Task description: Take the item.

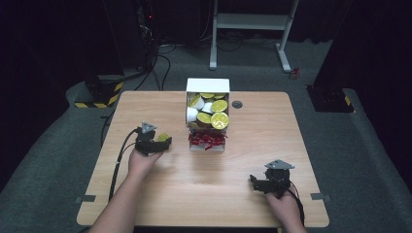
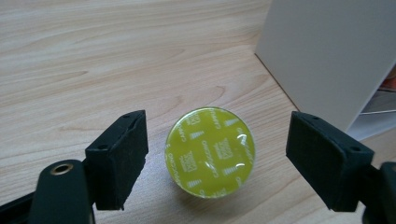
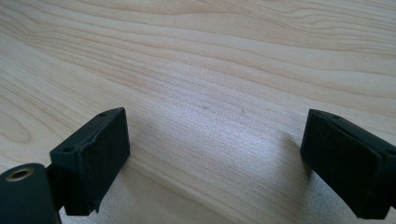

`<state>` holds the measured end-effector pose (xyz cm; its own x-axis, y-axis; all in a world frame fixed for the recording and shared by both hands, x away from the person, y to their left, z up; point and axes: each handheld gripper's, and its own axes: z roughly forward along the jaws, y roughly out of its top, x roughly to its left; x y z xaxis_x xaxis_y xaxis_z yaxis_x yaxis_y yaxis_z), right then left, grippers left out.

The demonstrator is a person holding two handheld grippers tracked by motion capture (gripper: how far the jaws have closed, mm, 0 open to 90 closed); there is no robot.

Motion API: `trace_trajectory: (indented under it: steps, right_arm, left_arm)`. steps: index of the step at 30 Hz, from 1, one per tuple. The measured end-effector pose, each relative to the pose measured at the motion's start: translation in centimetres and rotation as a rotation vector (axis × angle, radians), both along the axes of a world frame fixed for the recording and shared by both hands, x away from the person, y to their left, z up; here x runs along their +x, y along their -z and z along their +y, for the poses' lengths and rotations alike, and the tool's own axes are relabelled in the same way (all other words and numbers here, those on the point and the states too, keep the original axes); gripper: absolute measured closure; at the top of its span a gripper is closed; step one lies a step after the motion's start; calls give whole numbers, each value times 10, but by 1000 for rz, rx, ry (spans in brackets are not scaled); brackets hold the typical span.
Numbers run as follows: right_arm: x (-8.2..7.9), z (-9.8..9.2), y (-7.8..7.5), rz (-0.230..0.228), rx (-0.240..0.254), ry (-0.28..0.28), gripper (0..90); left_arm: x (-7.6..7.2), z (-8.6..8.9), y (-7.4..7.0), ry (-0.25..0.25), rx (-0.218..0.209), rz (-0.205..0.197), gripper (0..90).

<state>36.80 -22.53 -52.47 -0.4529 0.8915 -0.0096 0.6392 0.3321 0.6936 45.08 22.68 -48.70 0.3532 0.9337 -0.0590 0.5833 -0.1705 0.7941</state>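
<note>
A coffee capsule with a shiny yellow-green foil lid (image 2: 210,153) stands on the wooden table, lid up, left of the white box. In the high view the same capsule (image 1: 163,137) lies just beyond my left gripper (image 1: 165,141). My left gripper (image 2: 217,158) is open, and both pads stand clear of the capsule between them. At the table's near right my right gripper (image 1: 254,182) rests open. In the right gripper view my right gripper (image 3: 215,163) has bare wood between its jaws.
A white box (image 1: 208,109) at the table's middle back holds several yellow-lidded and white capsules. A clear tray of red items (image 1: 207,141) sits at its front. The box's white wall (image 2: 327,51) rises close to the right of the capsule. A round grommet (image 1: 237,104) is in the tabletop.
</note>
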Motion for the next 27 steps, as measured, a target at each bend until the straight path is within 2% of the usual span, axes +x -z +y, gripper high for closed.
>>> trace_trajectory:
  steps: [6, 8, 10, 13, 17, 18, 20, 21, 22, 24, 25, 26, 27]
  right_arm:
    - [0, 0, 0, 0, 0, 0, 81]
    - [0, 0, 0, 1, 3, 3, 80]
    - [0, 0, 0, 1, 3, 3, 80]
    - [0, 0, 0, 1, 3, 3, 81]
    - [0, 0, 0, 1, 3, 3, 80]
    - [0, 0, 0, 0, 2, 1, 80]
    - [0, 0, 0, 0, 2, 1, 80]
    - [0, 0, 0, 0, 2, 1, 80]
    - [0, 0, 0, 0, 2, 1, 80]
    - [0, 0, 0, 0, 1, 1, 80]
    - [0, 0, 0, 0, 1, 1, 80]
    - [0, 0, 0, 0, 1, 1, 80]
    - [0, 0, 0, 0, 1, 1, 80]
  left_arm:
    - [-6, 5, -9, 7, -30, -9, 216]
    - [-14, 11, -11, 0, -69, -25, 230]
    - [-19, 15, -10, -7, -80, -24, 230]
    - [-25, 19, -10, -5, -71, -27, 230]
    - [-45, 33, -10, -6, -85, -40, 229]
    - [-45, 33, -10, -6, -85, -40, 227]
    - [-57, 43, -9, -1, -75, -47, 223]
    - [-57, 43, -9, -1, -75, -47, 219]
    - [-66, 51, -7, 10, -96, -50, 207]
    - [-70, 55, -6, 9, -102, -52, 193]
    - [-74, 60, -4, 10, -94, -53, 192]
    - [-82, 67, 0, 7, -91, -34, 186]
    - [-82, 67, 0, 7, -91, -34, 178]
